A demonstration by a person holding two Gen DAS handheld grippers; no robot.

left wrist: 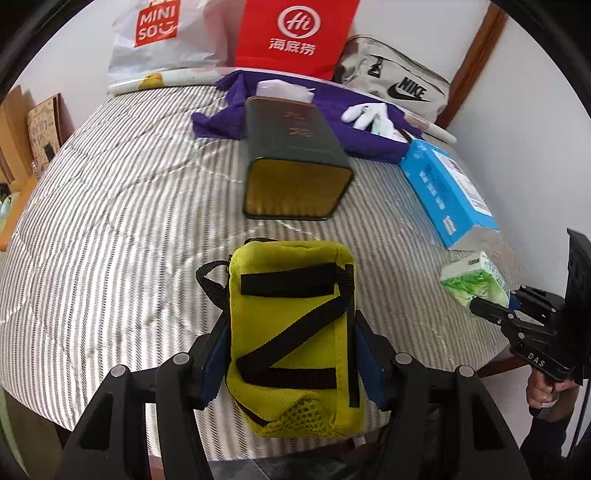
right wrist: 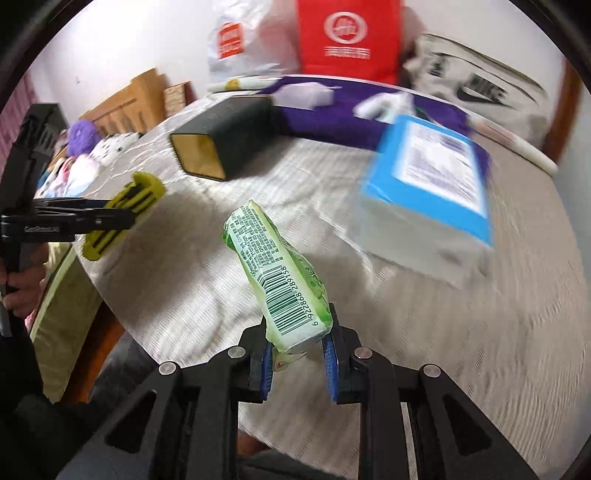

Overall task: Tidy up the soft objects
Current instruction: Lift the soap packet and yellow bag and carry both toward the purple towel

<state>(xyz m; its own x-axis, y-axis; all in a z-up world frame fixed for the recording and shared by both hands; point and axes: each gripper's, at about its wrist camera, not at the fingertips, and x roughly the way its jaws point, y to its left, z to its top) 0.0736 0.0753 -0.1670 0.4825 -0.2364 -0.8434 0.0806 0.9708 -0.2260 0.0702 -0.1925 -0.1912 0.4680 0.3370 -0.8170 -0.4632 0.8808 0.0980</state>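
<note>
Over the striped quilted bed cover [left wrist: 122,206], a soft yellow fabric pouch [left wrist: 295,332] is clamped at its sides by the left gripper [left wrist: 291,354]; a light, squashy green tissue pack [right wrist: 284,280] is pinched at its end by the right gripper [right wrist: 299,354].

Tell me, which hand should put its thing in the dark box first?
Probably the left. Its gripper holds the yellow pouch straight in front of the dark box's open end. The right gripper holds the green tissue pack off to the side, so it has further to swing.

A home bedroom is indicated: a bed is covered by a grey-and-white striped quilt [left wrist: 122,206], shopping bags, one white plastic [left wrist: 162,33] and one red paper [left wrist: 295,37], are propped against the wall, and plush toys [right wrist: 83,142] are heaped alongside.
</note>
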